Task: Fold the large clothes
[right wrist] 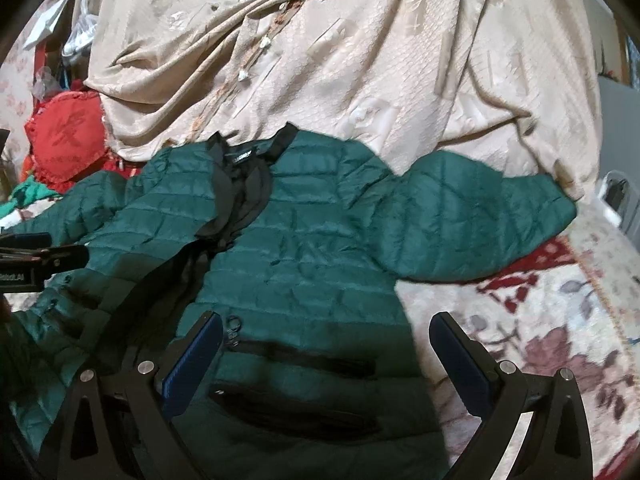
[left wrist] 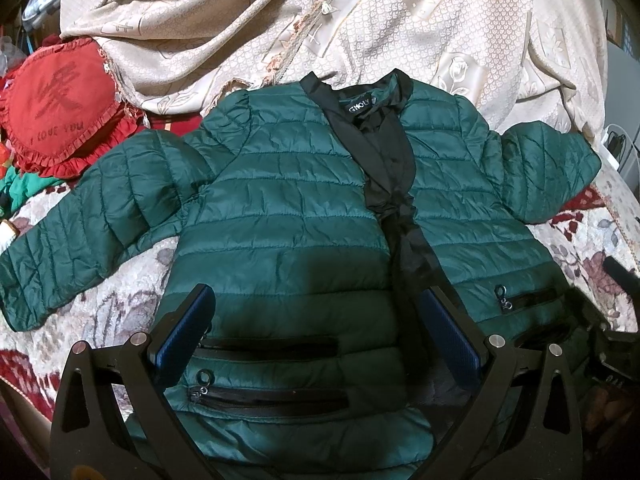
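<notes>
A dark green quilted puffer jacket (left wrist: 288,200) with black trim lies face up on a floral bedspread (left wrist: 100,312), front open, both sleeves spread out to the sides. My left gripper (left wrist: 316,312) is open and empty, hovering over the jacket's lower left front panel with its zip pockets. My right gripper (right wrist: 326,344) is open and empty above the jacket (right wrist: 312,248), over its lower right panel and hem edge. The left gripper (right wrist: 32,256) shows at the left edge of the right wrist view.
A beige patterned curtain or blanket (left wrist: 320,20) is heaped behind the jacket. A red heart-shaped cushion (left wrist: 60,108) lies at the far left. The bedspread (right wrist: 540,340) shows bare to the right of the jacket. Something white (right wrist: 618,200) stands at the right edge.
</notes>
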